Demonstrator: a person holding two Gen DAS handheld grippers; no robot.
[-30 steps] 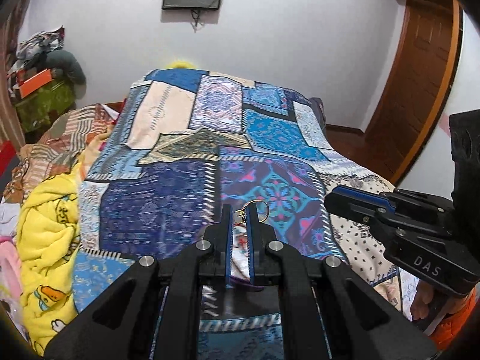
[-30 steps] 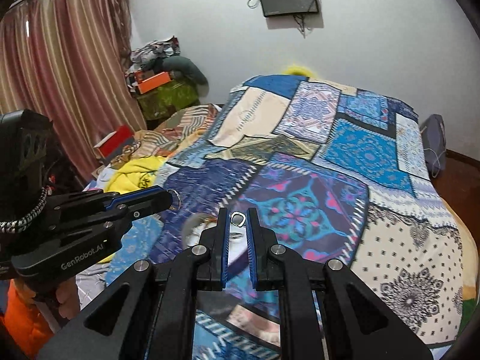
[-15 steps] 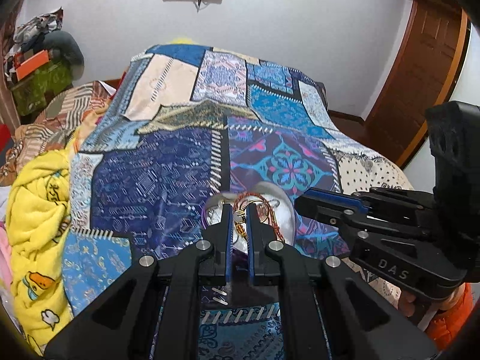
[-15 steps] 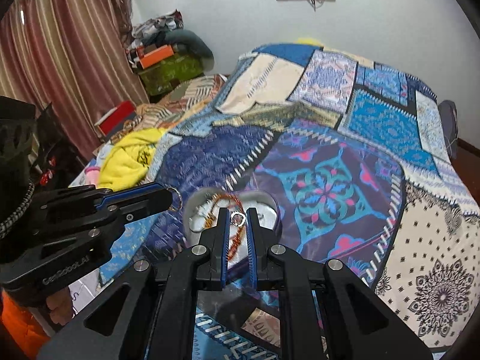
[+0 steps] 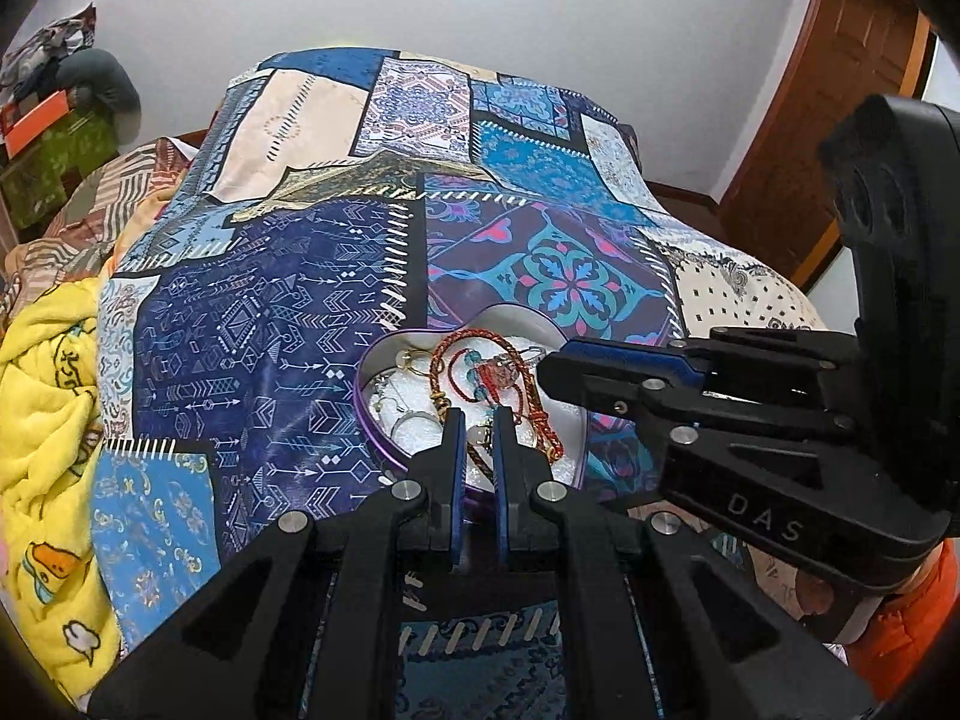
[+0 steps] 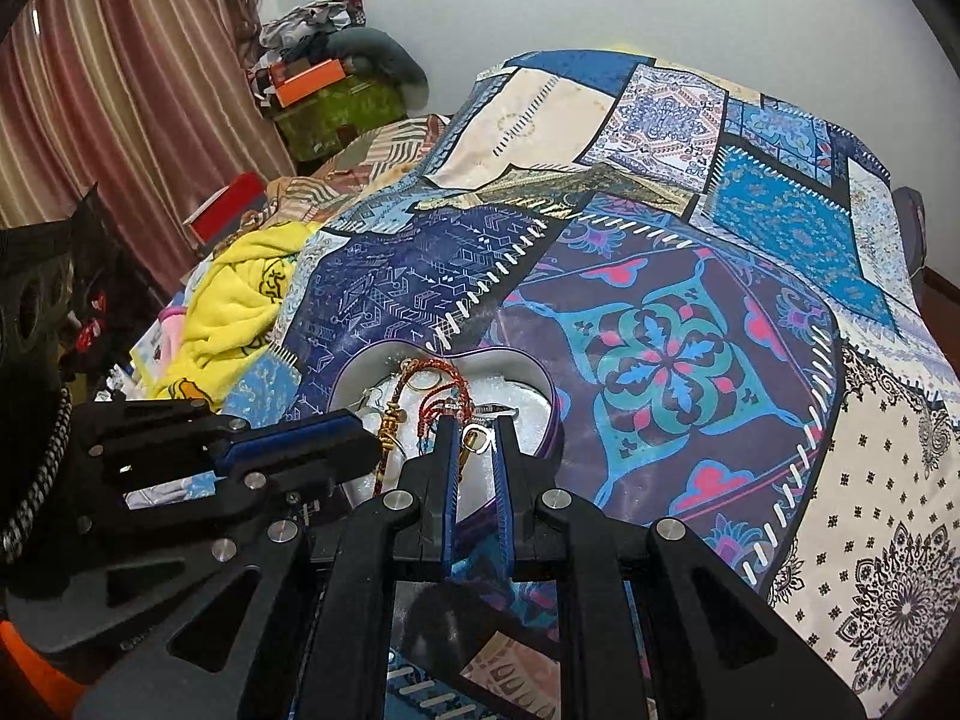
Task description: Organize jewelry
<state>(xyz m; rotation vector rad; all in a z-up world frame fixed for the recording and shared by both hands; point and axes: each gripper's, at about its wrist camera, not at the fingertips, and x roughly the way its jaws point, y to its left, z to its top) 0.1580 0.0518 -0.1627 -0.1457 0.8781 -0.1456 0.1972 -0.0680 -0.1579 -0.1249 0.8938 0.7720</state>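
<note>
Patchwork bedspread (image 5: 270,324) covers a bed; on it sits a heart-shaped tin (image 6: 543,396) of tangled bracelets (image 5: 480,372). Both grippers hover over it, left gripper (image 5: 479,420) pinching a gold ring (image 6: 389,441), right gripper (image 6: 473,429) pinching a small ring (image 6: 475,439)

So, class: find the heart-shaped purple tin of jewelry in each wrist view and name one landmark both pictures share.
Left wrist view: heart-shaped purple tin sits lower centre, just beyond the tongs.
Right wrist view: the tin sits lower centre-left, also behind the tongs.
Shared landmark: the teal-and-pink flower patch, right of the tin.
</note>
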